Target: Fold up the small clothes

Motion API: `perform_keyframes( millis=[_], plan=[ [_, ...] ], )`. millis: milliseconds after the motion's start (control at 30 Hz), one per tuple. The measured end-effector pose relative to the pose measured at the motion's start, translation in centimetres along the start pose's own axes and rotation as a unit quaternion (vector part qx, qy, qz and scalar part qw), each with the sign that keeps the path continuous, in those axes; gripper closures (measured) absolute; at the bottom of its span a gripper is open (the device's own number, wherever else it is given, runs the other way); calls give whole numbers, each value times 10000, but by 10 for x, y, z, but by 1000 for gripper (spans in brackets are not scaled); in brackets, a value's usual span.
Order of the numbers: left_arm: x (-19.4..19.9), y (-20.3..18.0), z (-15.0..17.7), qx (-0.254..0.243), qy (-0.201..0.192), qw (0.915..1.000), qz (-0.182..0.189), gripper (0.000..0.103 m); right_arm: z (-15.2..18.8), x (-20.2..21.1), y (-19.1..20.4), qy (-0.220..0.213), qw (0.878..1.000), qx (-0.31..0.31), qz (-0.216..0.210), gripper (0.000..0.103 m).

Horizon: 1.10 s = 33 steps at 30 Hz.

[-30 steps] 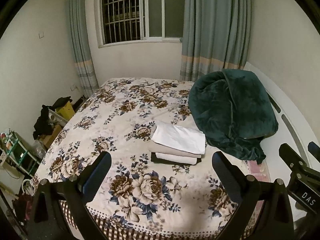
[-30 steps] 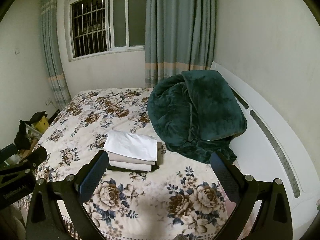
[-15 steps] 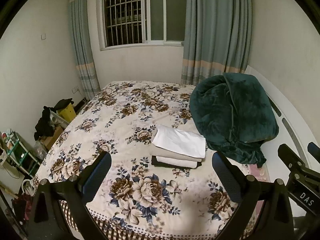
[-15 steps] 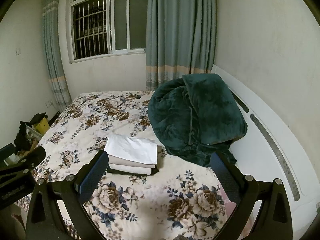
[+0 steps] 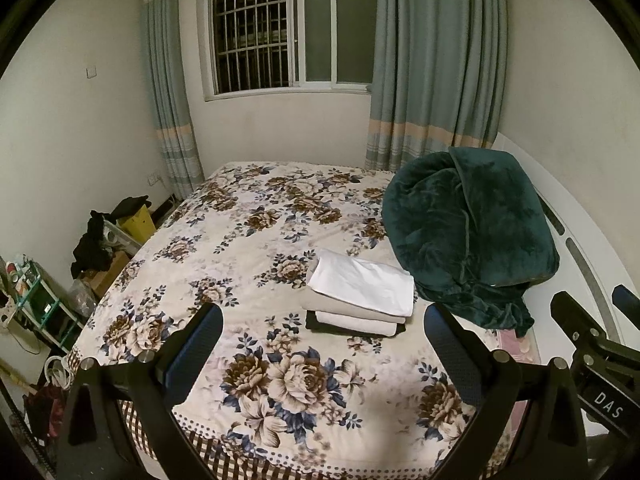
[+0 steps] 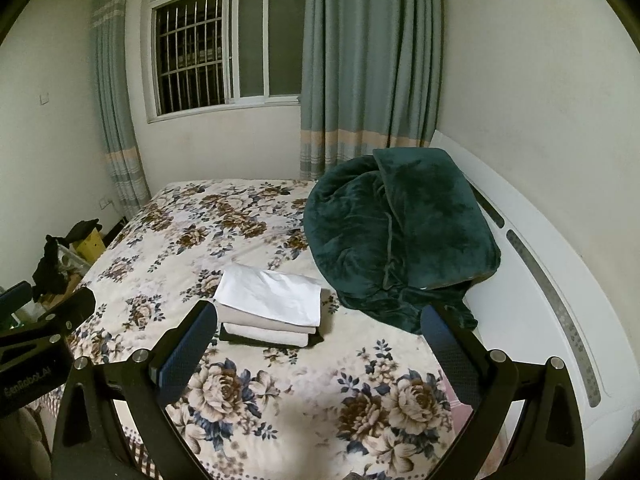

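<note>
A stack of folded clothes (image 5: 360, 294) lies on the floral bed (image 5: 248, 248), white piece on top, beige pieces under it and a black one at the bottom. It also shows in the right wrist view (image 6: 270, 306). My left gripper (image 5: 322, 320) is open and empty, held back from the bed's near edge, short of the stack. My right gripper (image 6: 318, 318) is open and empty, also back from the bed. Each gripper shows at the edge of the other's view.
A dark green blanket (image 5: 468, 232) is heaped at the bed's right, just right of the stack. A white headboard (image 6: 536, 264) runs along the right. Left of the bed stand boxes with dark clothes (image 5: 94, 244) and a small shelf (image 5: 36, 300). Window and curtains stand behind.
Both grippers have drawn back and tilted upward; the bed and stack sit lower and farther in both views. The stack has not moved.
</note>
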<state>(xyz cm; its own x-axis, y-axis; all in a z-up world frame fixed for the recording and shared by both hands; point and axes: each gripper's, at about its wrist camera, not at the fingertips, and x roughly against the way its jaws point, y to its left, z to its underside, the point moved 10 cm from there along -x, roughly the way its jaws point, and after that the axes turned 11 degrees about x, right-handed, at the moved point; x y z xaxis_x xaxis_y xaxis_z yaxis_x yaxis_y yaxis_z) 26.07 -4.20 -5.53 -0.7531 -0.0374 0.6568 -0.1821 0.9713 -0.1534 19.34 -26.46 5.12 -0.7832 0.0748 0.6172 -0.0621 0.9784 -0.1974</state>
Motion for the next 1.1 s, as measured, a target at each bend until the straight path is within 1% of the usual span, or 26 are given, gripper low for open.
perform_keyframes(
  millis=[633, 900, 1100],
  plan=[
    [2, 1, 2, 8, -14, 10000, -50, 0, 2, 1, 3, 0, 10000, -4, -10, 0],
    [7, 13, 10, 46, -62, 9999, -121, 0, 2, 1, 6, 0, 10000, 3, -18, 0],
    [10, 20, 7, 29, -185, 9997, -170, 0, 1, 1, 9, -7, 10000, -4, -28, 0]
  ],
)
